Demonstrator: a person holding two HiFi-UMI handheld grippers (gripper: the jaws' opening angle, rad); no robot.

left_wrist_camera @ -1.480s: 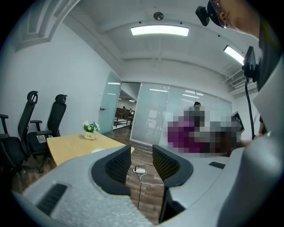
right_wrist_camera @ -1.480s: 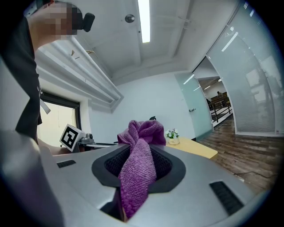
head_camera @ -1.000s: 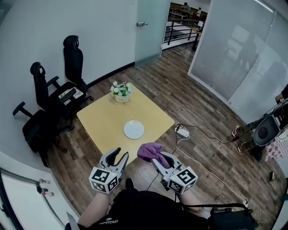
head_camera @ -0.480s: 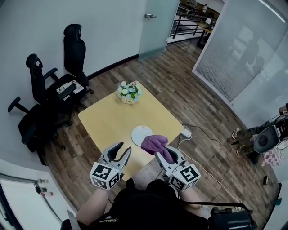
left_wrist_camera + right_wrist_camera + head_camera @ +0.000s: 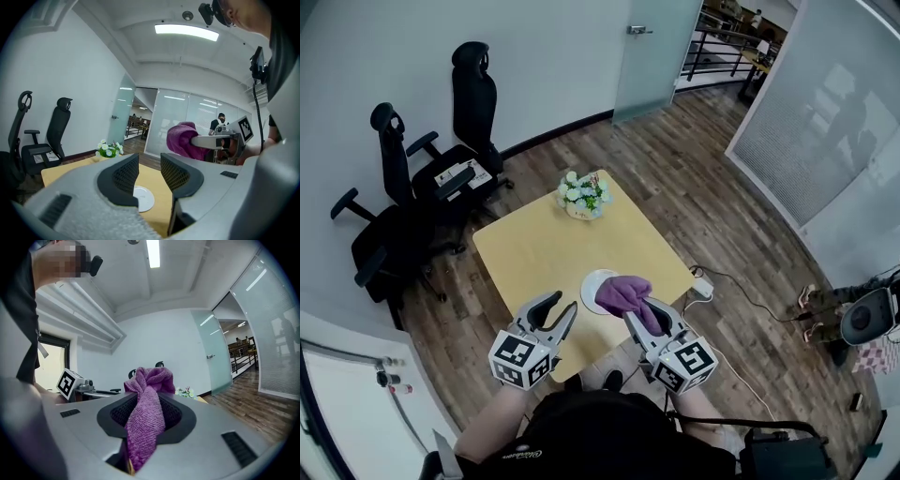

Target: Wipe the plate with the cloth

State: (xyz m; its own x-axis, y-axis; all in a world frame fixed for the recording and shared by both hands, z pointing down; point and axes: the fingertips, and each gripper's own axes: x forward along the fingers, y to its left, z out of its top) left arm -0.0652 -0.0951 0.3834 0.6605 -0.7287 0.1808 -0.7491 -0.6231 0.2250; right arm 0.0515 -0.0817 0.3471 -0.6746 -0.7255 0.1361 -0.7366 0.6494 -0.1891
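Right fingers (image 5: 174, 414) pinch the purple cloth (image 5: 148, 380); left fingers (image 5: 118, 176) stand spread with nothing held.

The right gripper (image 5: 645, 315) clamps a hanging fold of the cloth, and the rest bunches up above the fingertips. It is held in the air above the near edge of the desk (image 5: 534, 248). In the head view the bunch covers the right part of the white plate (image 5: 590, 289). The left gripper (image 5: 556, 316) hovers just beside it over the same near edge, and the plate shows through its gap, lying flat on the desk. A pot of white flowers (image 5: 582, 195) stands at the desk's far corner. Two black office chairs (image 5: 412, 187) are by the wall.
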